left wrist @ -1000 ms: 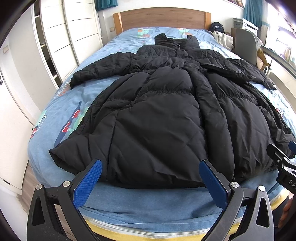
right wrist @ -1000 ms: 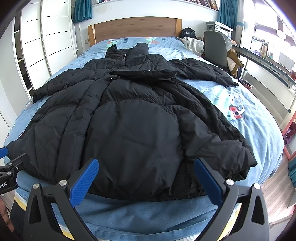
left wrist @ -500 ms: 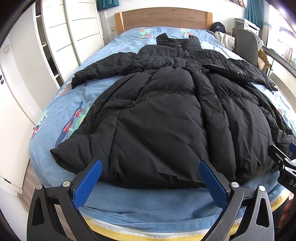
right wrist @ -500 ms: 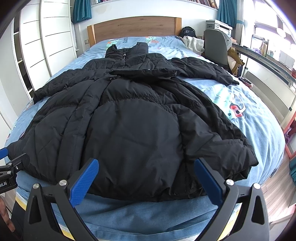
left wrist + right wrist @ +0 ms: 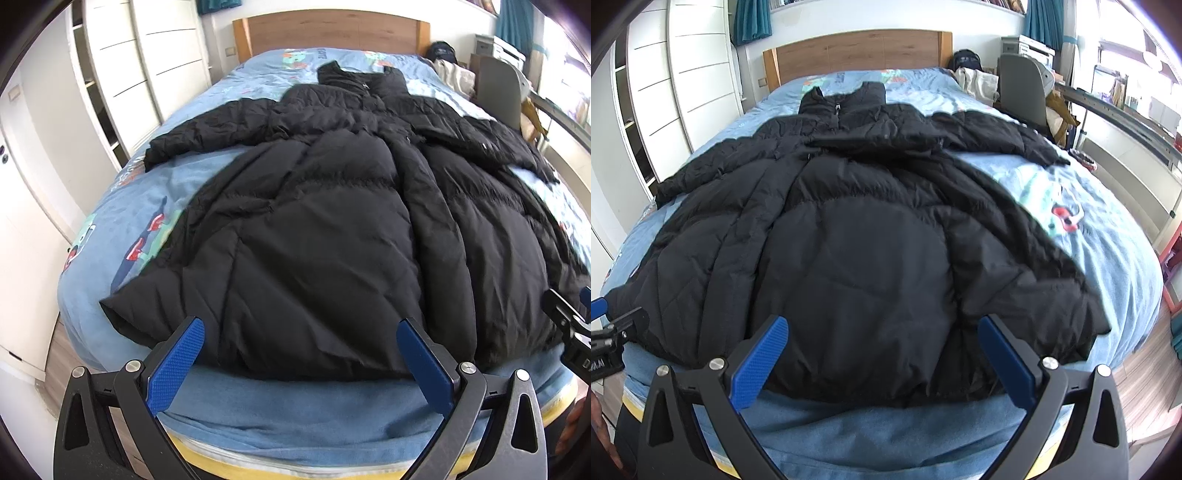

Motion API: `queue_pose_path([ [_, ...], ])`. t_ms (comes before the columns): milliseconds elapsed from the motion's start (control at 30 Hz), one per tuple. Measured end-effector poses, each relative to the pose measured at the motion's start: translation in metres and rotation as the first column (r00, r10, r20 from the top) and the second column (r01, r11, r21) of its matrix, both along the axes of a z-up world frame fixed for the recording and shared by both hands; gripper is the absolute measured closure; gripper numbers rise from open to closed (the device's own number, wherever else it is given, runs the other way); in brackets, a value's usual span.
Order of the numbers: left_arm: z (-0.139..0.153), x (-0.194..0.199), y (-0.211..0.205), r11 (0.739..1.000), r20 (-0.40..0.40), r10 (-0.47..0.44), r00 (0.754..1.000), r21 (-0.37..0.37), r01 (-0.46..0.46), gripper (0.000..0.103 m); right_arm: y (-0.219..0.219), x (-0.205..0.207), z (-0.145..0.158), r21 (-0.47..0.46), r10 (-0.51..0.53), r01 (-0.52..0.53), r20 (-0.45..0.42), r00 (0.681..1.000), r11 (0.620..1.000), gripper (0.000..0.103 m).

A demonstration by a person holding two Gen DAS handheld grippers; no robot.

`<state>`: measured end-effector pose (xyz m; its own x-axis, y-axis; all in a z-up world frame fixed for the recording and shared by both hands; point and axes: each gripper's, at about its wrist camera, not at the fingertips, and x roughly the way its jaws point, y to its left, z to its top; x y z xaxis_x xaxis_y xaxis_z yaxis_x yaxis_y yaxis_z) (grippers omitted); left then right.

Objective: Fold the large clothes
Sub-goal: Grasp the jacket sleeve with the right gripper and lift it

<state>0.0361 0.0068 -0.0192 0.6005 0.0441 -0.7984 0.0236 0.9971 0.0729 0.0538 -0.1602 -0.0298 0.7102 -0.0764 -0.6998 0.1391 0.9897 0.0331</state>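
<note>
Here, a long black puffer coat (image 5: 325, 236) lies spread face up on a bed (image 5: 122, 221) covered in a blue printed sheet, its collar toward the wooden headboard (image 5: 332, 35) and its hem at the foot, nearest the cameras. The coat's long axis runs the length of the mattress, foot to head; the sleeves reach out to either side, the one by the white wardrobe (image 5: 122, 74) lying flat on the sheet. The left gripper (image 5: 301, 362) and the right gripper (image 5: 882, 360) both hover just short of the hem, jaws spread wide and holding nothing, one before each lower corner region. Folding does not appear to have begun. The risks, judged from this layout: the padding is thick and slippery, so a shallow pinch at the hem could catch only the top layer and let the rest slide free when lifted; the hem on the right side is already bunched, and lifting it as it lies would carry the creases into the fold. The far sleeve's cuff in the right wrist view is blurred, so its exact lie is uncertain. A grey chair (image 5: 1021, 88) stands beside the bed.
</note>
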Motion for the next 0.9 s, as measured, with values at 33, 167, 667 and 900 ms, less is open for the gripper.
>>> queue_pose_path([
  [33,0.004,0.003,0.002,1.0,0.007,0.006,1.0,-0.002,-0.006,0.001,-0.003,0.004,0.007,0.0,0.003,-0.003,0.016,1.0,1.0,0.0],
  [167,0.033,0.03,0.011,0.999,0.074,0.026,0.997,0.045,-0.029,0.001,-0.025,0.027,0.042,0.029,-0.017,0.015,0.086,0.996,0.999,0.0],
  [667,0.089,0.176,0.055,0.976,0.143,0.18,0.973,0.098,-0.195,0.001,-0.23,0.219,0.061,0.282,-0.336,0.32,0.01,0.942,0.904,0.0],
  [900,0.054,0.22,0.082,0.938,0.06,0.328,0.943,0.098,-0.333,0.001,-0.335,0.268,-0.011,0.424,-0.511,0.503,-0.104,0.853,0.753,0.0],
])
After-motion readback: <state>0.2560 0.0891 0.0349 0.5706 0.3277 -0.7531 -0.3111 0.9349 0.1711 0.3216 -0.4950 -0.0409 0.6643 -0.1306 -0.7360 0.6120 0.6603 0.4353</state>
